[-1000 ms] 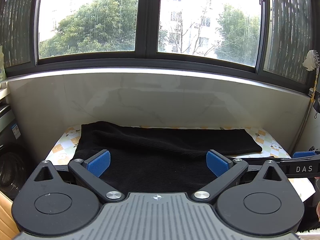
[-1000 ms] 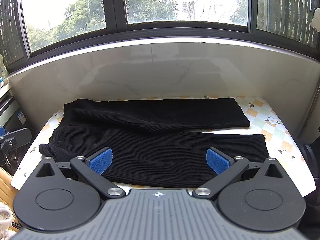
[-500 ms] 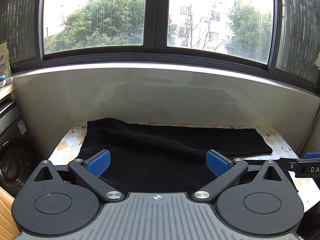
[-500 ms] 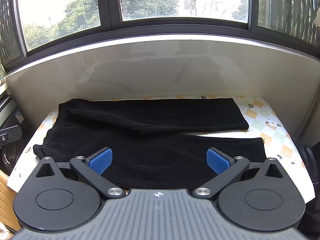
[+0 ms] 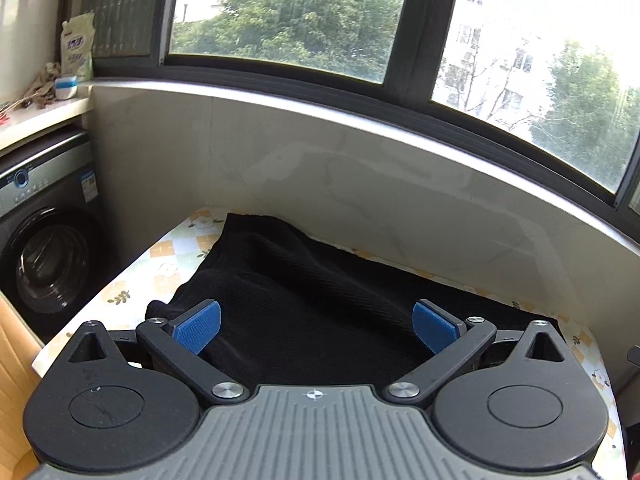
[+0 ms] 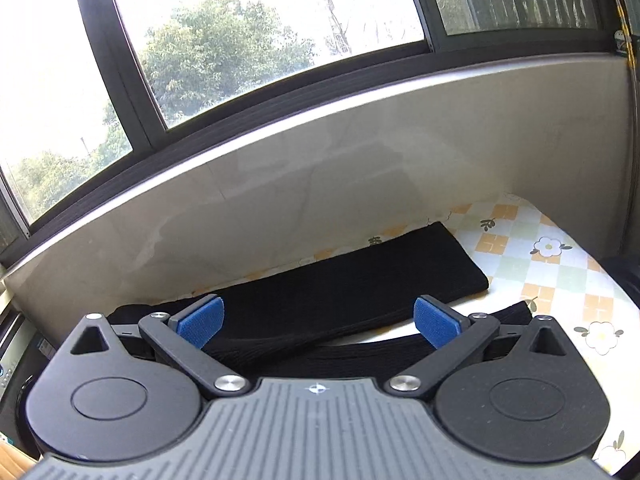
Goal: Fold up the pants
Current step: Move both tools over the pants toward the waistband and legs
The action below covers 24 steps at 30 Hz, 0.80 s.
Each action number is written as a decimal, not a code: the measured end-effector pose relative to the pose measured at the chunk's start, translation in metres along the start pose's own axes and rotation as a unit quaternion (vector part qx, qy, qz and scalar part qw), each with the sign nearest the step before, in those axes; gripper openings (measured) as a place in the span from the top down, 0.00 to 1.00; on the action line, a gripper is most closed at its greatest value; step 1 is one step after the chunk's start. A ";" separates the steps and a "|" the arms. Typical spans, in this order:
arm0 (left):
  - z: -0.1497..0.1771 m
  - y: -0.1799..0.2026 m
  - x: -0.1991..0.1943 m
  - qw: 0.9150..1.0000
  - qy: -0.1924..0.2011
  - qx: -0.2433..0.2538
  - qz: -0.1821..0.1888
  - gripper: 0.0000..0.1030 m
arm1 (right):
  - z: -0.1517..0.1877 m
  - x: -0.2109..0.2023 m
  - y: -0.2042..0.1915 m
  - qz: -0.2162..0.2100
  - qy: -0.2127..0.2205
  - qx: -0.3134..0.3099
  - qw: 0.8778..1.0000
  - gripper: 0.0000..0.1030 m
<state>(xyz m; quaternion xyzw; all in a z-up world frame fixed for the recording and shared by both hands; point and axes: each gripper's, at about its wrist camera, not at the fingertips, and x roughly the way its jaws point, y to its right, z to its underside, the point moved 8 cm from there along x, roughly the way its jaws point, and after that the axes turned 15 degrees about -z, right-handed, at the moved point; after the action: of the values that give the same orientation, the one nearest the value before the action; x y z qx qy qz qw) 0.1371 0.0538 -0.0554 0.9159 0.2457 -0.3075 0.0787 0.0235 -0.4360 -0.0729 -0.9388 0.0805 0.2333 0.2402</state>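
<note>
1. This is a home laundry balcony: a dark grey front-loading washing machine (image 5: 44,256) stands at the left under a pale countertop (image 5: 36,120).
2. A white detergent pouch (image 5: 78,46) stands on that countertop's far edge.
3. A table with a flower-patterned checked cloth (image 6: 560,264) fills the corner below black-framed windows (image 5: 416,32) facing trees and apartment blocks.

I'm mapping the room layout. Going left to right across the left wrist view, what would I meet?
Washing machine → bare patch of flowered tablecloth → black pants → tablecloth's right edge.
</note>
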 end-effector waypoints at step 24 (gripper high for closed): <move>0.091 -0.090 0.147 0.969 -0.218 -0.116 -0.019 0.25 | 0.140 0.094 0.001 0.052 -0.188 -0.054 0.979 0.26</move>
<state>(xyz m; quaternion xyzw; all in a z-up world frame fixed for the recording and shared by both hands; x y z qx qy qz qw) 0.1461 0.1636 -0.2160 0.8065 0.2740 -0.4708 0.2301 0.0497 -0.3716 -0.2267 -0.8843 0.0698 0.4218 0.1875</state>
